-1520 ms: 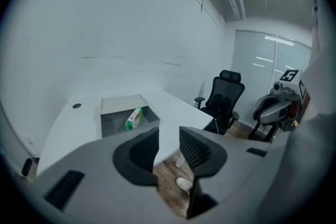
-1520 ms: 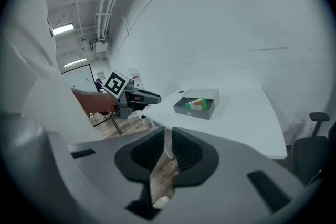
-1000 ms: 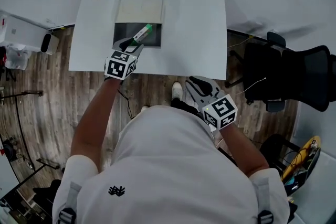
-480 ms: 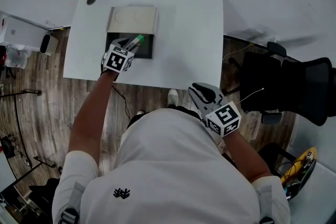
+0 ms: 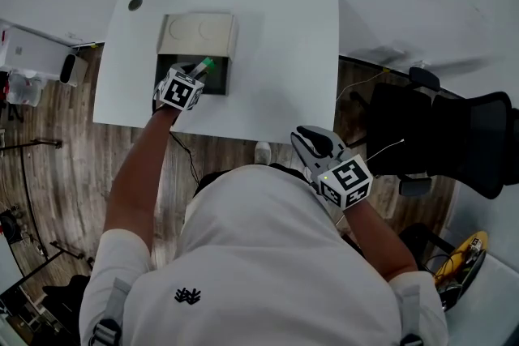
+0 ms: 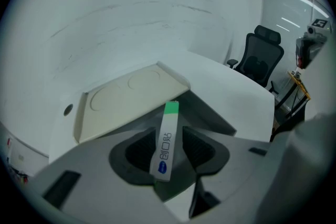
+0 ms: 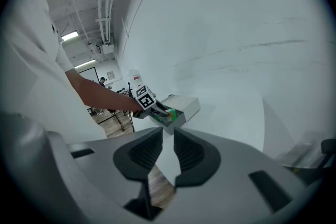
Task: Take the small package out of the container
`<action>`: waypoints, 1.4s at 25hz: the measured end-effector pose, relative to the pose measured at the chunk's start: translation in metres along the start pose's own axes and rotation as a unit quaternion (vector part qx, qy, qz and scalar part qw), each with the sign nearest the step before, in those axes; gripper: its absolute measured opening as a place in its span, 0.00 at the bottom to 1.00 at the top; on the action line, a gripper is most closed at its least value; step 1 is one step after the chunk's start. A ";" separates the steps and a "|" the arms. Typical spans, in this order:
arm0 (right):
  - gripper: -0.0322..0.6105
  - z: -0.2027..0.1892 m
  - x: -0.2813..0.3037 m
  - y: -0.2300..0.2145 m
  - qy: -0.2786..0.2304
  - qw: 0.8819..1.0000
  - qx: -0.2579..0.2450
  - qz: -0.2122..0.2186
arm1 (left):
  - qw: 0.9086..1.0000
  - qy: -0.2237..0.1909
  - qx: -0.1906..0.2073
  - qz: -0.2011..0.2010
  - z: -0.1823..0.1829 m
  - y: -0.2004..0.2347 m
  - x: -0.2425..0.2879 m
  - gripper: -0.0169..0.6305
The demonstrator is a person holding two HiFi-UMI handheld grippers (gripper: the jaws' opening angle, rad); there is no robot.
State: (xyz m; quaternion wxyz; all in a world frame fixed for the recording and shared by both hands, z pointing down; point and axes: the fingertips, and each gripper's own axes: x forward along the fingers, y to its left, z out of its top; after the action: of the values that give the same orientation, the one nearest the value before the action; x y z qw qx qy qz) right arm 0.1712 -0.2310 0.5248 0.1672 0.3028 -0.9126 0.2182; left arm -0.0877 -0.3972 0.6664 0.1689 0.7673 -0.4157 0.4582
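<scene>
text | small package (image 6: 164,139) — "创口贴" printed lengthwise on its white face | blue oval logo below it — unreadable

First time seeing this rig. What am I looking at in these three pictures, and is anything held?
A person holds a claw in each hand. The head view looks down from their head; the other two cameras ride on the claws. On the white table sits an open grey container, a beige lid beside it. The left claw reaches into it; its jaws have just been closing, with the small package between them, not visibly clamped yet. The right claw hangs empty, jaws apart, off the table.
</scene>
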 end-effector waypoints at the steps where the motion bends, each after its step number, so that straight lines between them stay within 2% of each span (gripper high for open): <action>1: 0.16 0.000 -0.001 -0.001 -0.001 1.000 0.000 -0.001 | 1.000 0.002 0.002 0.000 -0.001 0.000 0.001 0.27; 6: 0.16 0.003 -0.001 -0.010 -0.011 1.000 0.000 -0.011 | 1.000 0.004 0.011 0.007 0.001 0.005 0.006 0.19; 11: 0.15 0.006 -0.002 -0.007 -0.016 1.000 -0.001 -0.008 | 1.000 0.001 0.010 0.008 0.001 0.003 -0.001 0.18; 17: 0.15 0.007 0.004 -0.002 -0.015 1.000 -0.006 0.003 | 0.999 -0.031 0.010 0.007 0.014 0.003 -0.021 0.18; 22: 0.14 0.011 0.015 0.007 -0.014 1.000 -0.008 0.014 | 0.997 -0.070 -0.013 0.009 0.022 0.006 -0.049 0.18; 28: 0.09 0.018 0.035 0.032 -0.016 0.999 -0.015 0.038 | 0.986 -0.145 -0.079 -0.005 0.019 0.009 -0.100 0.18; 35: 0.07 0.015 0.055 0.064 -0.015 0.999 -0.012 0.040 | 0.969 -0.213 -0.118 -0.040 -0.002 -0.014 -0.164 0.18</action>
State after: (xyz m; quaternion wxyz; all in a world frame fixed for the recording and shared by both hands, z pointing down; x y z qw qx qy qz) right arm 0.0869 -0.2188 0.5174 0.1482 0.2674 -0.9289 0.2092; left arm -0.1157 -0.3086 0.5310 0.1836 0.8381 -0.4620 0.2246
